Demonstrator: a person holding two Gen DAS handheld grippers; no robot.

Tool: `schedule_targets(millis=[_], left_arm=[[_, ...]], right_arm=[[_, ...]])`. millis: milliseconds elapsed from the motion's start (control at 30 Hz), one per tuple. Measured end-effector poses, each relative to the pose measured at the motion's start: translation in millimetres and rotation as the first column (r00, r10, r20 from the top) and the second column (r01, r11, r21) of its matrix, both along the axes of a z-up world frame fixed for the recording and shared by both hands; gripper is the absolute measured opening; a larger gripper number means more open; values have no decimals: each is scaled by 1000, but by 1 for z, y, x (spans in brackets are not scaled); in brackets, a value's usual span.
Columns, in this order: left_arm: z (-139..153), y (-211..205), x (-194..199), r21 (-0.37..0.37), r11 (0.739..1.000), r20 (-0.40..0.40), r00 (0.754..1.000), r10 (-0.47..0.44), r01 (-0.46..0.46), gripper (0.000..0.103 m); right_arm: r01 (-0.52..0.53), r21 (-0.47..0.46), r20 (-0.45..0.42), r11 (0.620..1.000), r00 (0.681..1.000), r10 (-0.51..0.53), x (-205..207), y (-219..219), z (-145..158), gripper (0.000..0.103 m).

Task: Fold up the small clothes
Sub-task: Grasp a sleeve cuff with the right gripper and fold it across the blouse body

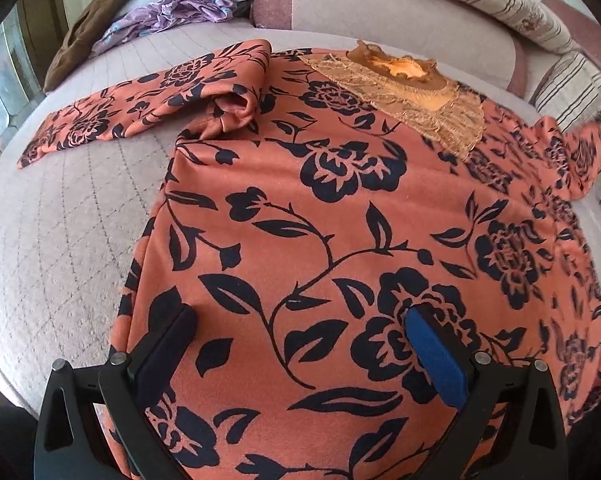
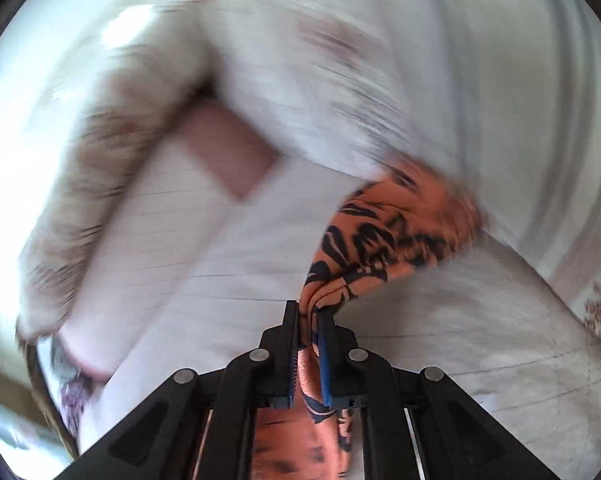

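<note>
Your left wrist view looks steeply down past its claw (image 1: 300, 344), close over the orange flowered garment (image 1: 340, 220) on the bed (image 1: 60, 220). Your right wrist view, blurred, sits nearer, sharing that garment (image 2: 388, 236) and bed (image 2: 188, 264).

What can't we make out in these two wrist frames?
- Right wrist view: bedding behind the right gripper is motion-blurred; which part of the floral dress it pinches cannot be told.
- Left wrist view: dress hem cut off by the bottom edge and the left gripper.
- Left wrist view: dress's far sleeve smeared near the rim.
</note>
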State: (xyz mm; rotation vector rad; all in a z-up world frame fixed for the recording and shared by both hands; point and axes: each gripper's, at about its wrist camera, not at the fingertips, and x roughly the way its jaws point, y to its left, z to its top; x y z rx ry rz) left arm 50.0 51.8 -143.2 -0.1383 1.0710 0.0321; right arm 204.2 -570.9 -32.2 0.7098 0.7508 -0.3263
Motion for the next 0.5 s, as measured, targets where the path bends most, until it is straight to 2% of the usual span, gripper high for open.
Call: schedule_targets(millis=[67,133,200,233,267,333,367,400,467,500], left_arm=[[4,9,-3,-39,999,11,1000,20,-19,103],[11,23,-9,-96,993,27,997,69,-66,103],[16,36,-13,-119,986,34,992,118,-113,103],[19,46,-17,-139,980,37,988,149,-143,103],[22,52,-19,-149,977,41,986,161,-153,103],[29,64,-26,-165,971,52,982,182,-172,103],[32,68,-28,-167,971,59,981,186,-174,103],[36,71,-30,-168,971,67,980,185,-172,103],[45,75,-31,-170,973,94,981,172,-155,103],[49,76,-31,-177,973,106,980,166,-146,103]], right_arm=[[-119,-96,75,988,989,126,2,62,50,9],[-226,-199,112,954,961,252,-5,130,87,9],[-350,-286,120,892,911,396,-20,216,106,11],[-400,-287,115,870,888,446,-27,247,102,13],[-455,-270,92,849,865,493,-32,276,91,15],[-557,-187,25,810,821,570,-37,331,43,34],[-580,-142,-19,803,812,583,-41,349,14,66],[-599,-78,-79,797,801,594,-43,365,-21,76],[-592,12,-114,806,800,589,-50,371,-58,76],[-579,48,-106,814,807,580,-67,368,-68,76]])
